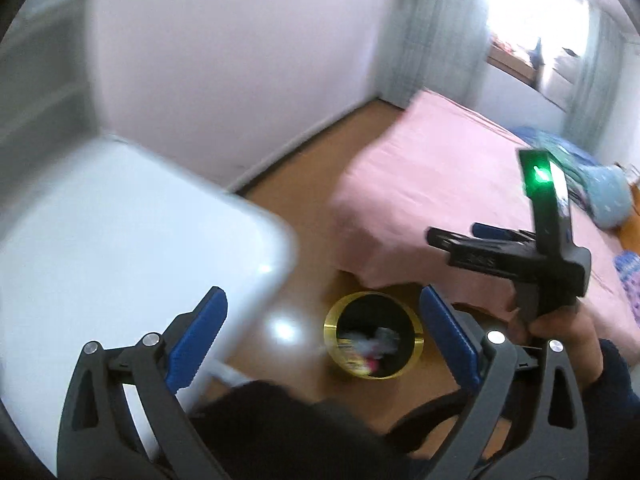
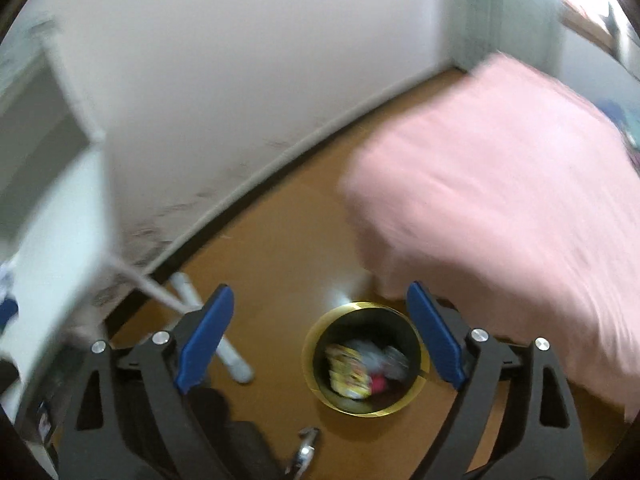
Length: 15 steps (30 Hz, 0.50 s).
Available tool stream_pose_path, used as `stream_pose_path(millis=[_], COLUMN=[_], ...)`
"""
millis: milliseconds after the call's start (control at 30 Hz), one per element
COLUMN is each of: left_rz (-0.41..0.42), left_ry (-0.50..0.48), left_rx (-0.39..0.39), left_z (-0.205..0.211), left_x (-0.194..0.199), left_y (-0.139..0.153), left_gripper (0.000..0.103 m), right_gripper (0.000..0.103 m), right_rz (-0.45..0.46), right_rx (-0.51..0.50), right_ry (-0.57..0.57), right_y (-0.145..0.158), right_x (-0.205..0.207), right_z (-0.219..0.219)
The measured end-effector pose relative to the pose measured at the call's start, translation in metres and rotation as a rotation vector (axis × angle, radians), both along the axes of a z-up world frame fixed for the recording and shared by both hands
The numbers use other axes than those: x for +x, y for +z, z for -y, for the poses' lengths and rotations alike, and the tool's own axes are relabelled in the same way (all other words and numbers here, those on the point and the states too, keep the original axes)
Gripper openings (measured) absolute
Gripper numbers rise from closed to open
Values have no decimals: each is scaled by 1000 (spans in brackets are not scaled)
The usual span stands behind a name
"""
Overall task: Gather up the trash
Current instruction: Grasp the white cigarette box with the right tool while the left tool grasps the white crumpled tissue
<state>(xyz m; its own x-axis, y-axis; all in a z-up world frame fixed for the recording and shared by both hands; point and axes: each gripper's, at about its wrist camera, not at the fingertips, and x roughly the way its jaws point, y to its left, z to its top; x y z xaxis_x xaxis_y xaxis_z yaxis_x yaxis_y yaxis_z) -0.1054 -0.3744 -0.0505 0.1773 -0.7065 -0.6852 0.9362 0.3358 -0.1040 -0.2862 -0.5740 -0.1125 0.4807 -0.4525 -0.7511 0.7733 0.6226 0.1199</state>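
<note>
A round bin with a gold rim (image 1: 329,330) stands on the brown floor, holding crumpled wrappers (image 1: 372,346) in yellow, white and red. My left gripper (image 1: 320,300) hovers high above it, open, nothing between its blue pads. In the right wrist view the same bin (image 2: 360,411) with its trash (image 2: 352,372) lies below my right gripper (image 2: 320,296), which is also open and empty. The right gripper (image 1: 456,236) shows in the left wrist view too, held by a hand (image 1: 560,326) over the bed's corner.
A white table (image 1: 120,232) fills the left; its legs (image 2: 224,340) reach the floor near the bin. A pink bed (image 2: 500,180) stands right of the bin. A white wall (image 1: 240,60) runs behind. A dark garment (image 1: 280,424) lies low in view.
</note>
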Motion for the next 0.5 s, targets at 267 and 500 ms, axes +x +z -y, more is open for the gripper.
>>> stream_pose_path(millis=[267, 500], left_rz=[117, 3], left_ry=[559, 893], left_rx=[50, 94], left_z=[-217, -366], left_x=[150, 189], left_y=[25, -18], left_gripper=[94, 94], right_gripper=[86, 86], right_rz=[67, -31], right_rx=[-41, -123], right_ry=[588, 1073], right_y=[57, 52], right_x=[169, 305], right_z=[-160, -331])
